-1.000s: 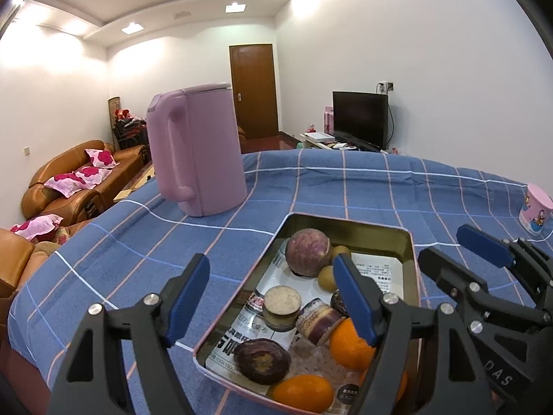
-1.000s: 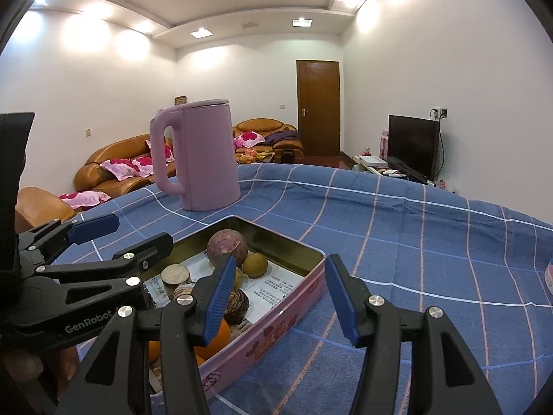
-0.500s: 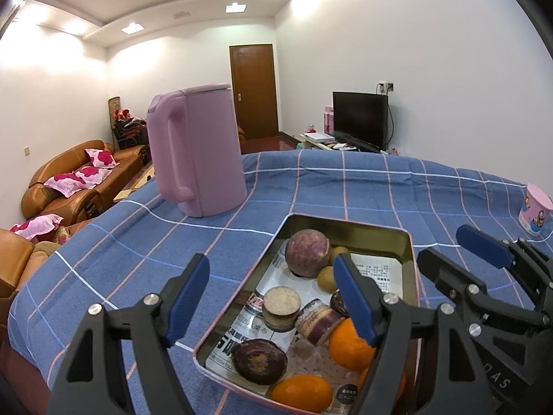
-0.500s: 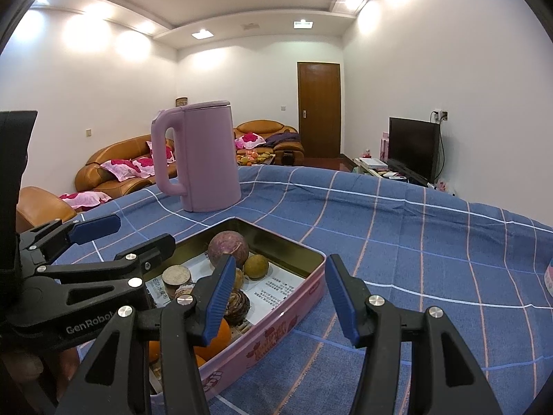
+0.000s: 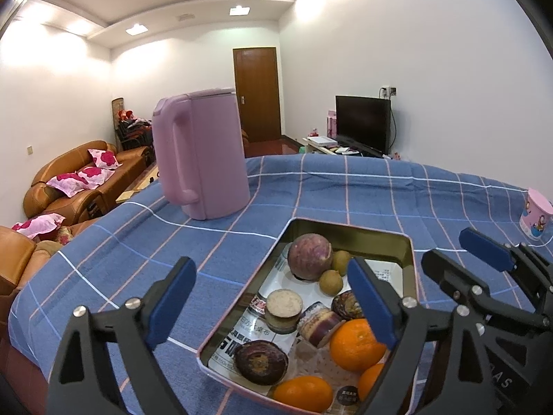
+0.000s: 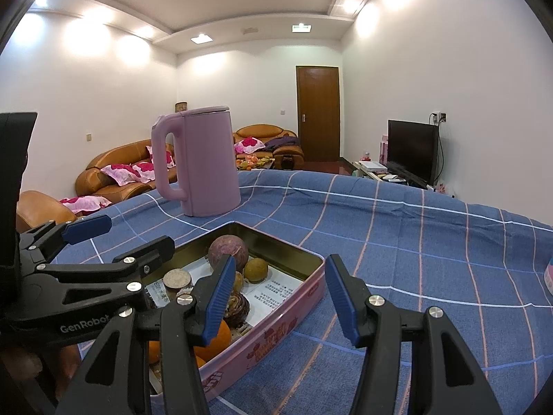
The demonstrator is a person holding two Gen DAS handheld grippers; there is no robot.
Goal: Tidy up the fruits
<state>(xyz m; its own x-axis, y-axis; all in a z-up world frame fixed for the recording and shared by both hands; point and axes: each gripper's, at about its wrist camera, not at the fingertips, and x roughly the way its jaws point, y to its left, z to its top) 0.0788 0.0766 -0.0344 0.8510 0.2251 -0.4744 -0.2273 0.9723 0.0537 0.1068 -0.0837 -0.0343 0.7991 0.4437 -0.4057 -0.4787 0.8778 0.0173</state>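
Fruits [image 5: 356,342] sit piled in the pink tin [image 5: 409,252] on the blue cloth, same spots as a second ago – left gripper [image 5: 273,302] and right gripper [image 6: 276,297] both spread, empty, barely drifting – no sorting progress shown.

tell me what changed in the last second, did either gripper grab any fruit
Nothing visibly changed. The left gripper and right gripper are both open and empty, as before, held above the near end of the tin. The oranges, the round purple fruit and the pink kettle lie just where they were.
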